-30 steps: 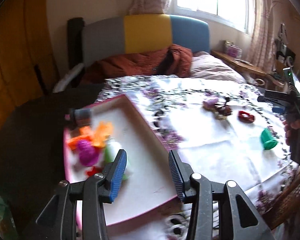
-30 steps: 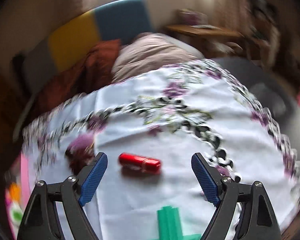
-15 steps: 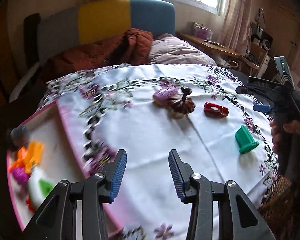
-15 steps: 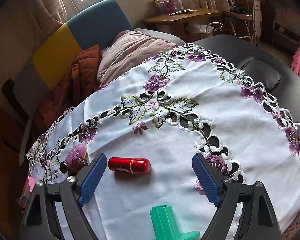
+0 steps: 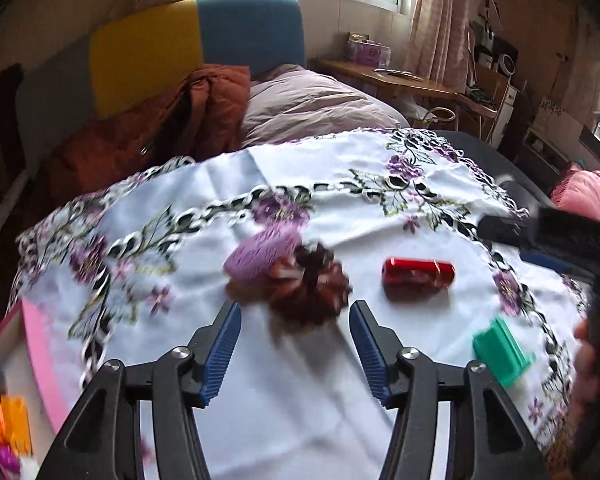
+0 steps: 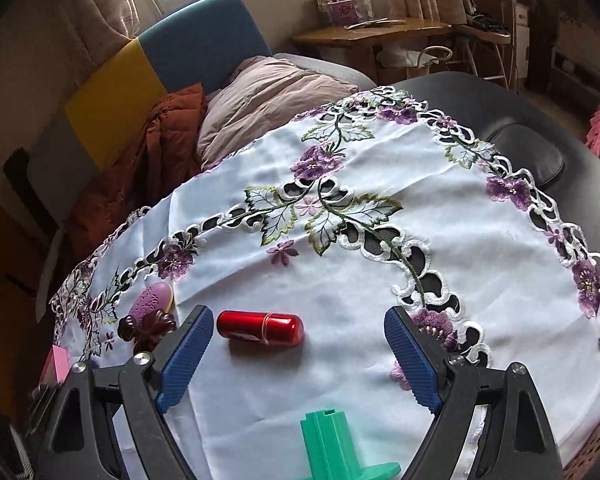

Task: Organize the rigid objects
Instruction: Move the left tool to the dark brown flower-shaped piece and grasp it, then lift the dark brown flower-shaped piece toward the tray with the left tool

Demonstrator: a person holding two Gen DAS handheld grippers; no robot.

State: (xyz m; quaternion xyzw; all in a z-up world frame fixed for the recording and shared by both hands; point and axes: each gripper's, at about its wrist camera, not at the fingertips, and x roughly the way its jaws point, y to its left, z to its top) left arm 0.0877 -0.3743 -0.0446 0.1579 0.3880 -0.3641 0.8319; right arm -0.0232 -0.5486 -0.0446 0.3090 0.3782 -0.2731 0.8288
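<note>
On the white embroidered cloth lie a dark brown flower-shaped piece [image 5: 310, 288] touching a purple oval piece [image 5: 260, 256], a red capsule [image 5: 418, 274] and a green plastic block [image 5: 500, 350]. My left gripper [image 5: 295, 350] is open and empty, just short of the brown piece. My right gripper [image 6: 298, 354] is open and empty, with the green block [image 6: 336, 446] under it and the red capsule [image 6: 260, 327] ahead near its left finger. The brown piece [image 6: 148, 330] and purple piece [image 6: 152, 300] lie further left.
A pink-rimmed tray [image 5: 40, 364] with small colourful toys [image 5: 12, 424] sits at the cloth's left edge. A bed with a pillow [image 5: 312, 108] and an orange blanket [image 5: 160, 132] lies behind. A wooden desk [image 6: 372, 34] stands at the back right.
My left gripper has swung right from over the pink tray to face the brown and purple pieces. My right gripper has stayed open over the green block and barely moved.
</note>
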